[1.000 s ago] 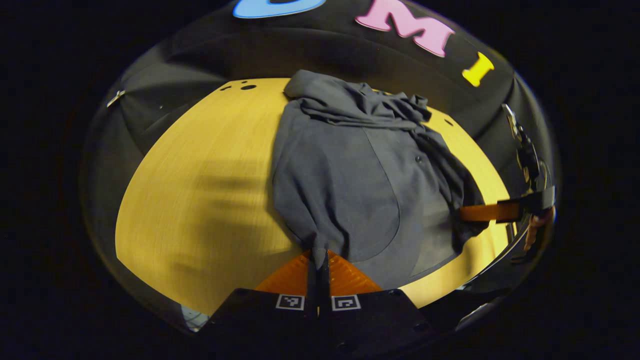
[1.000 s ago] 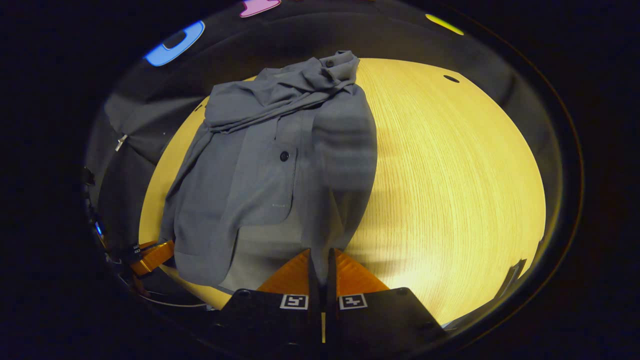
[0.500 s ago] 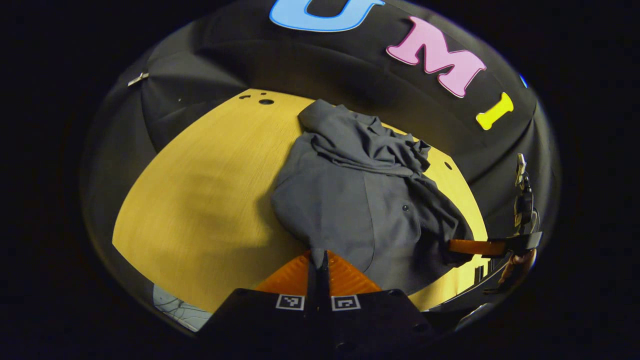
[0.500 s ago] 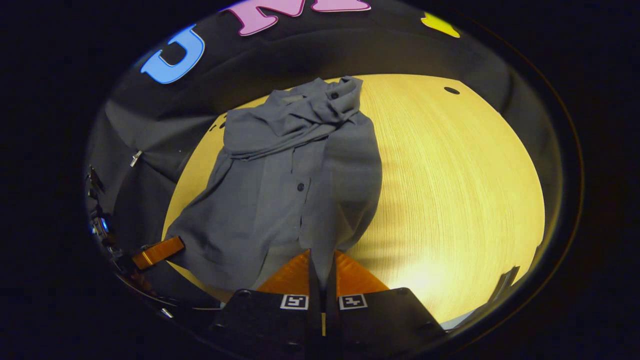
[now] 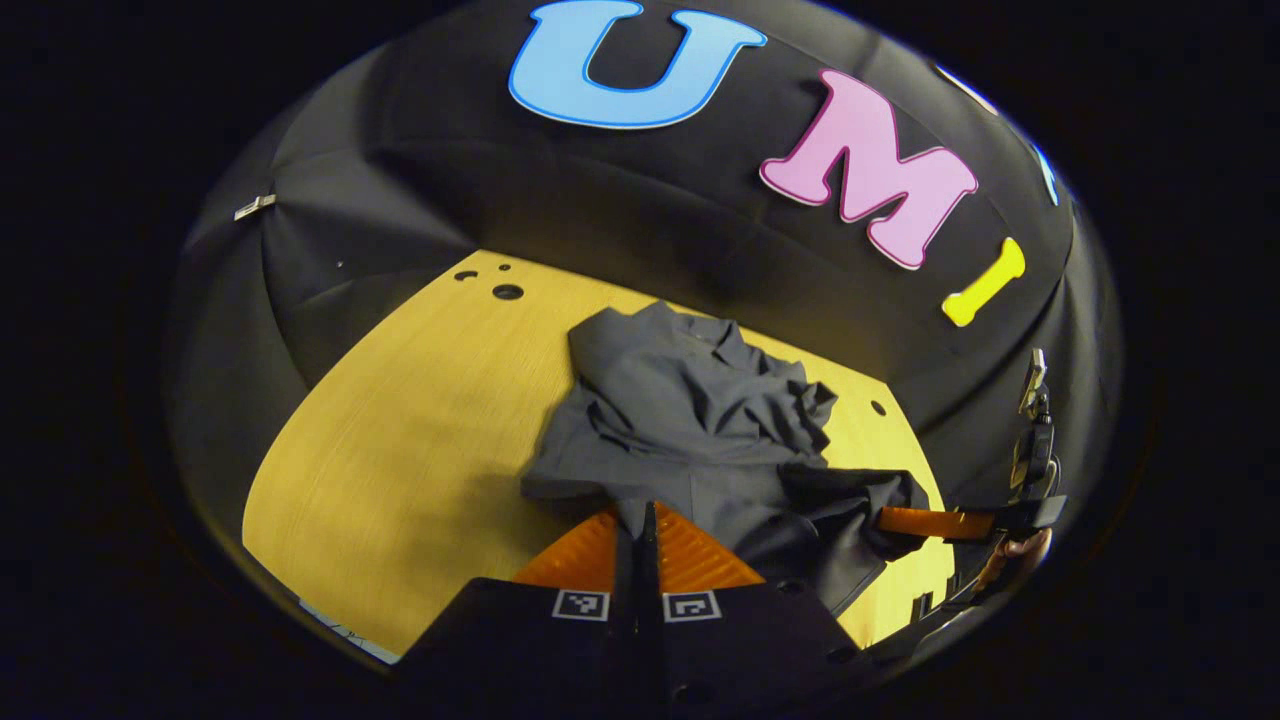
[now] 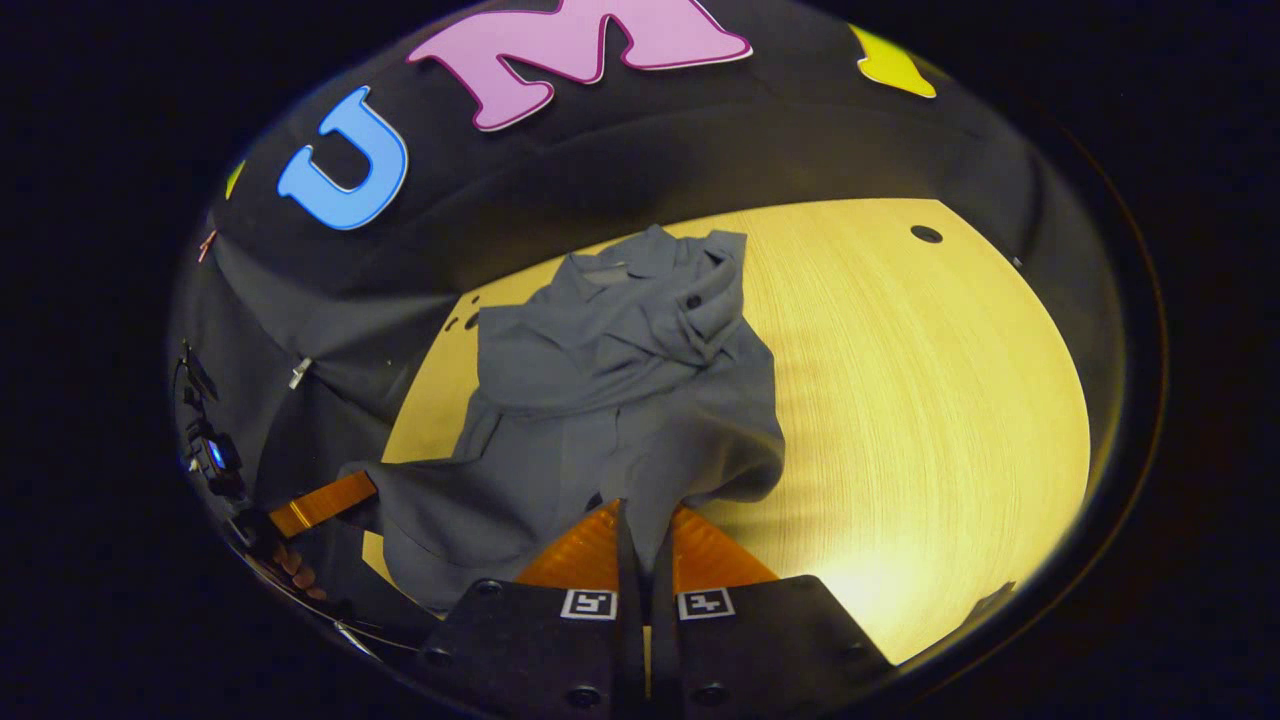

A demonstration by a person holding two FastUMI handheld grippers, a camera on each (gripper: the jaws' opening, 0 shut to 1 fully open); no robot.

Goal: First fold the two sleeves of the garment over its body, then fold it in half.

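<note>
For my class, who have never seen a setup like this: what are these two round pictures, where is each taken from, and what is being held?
No robot arm here: a person holds a two-finger gripper in each hand, and a fisheye camera rides on each. The left gripper view looks along the left gripper; the right gripper view looks along the right gripper. A grey shirt lies on a yellow wooden table. Each gripper is shut on the shirt's near hem, raising it off the table. The sleeves lie bunched near the collar. At the side of each view, the other gripper shows farther off.
</note>
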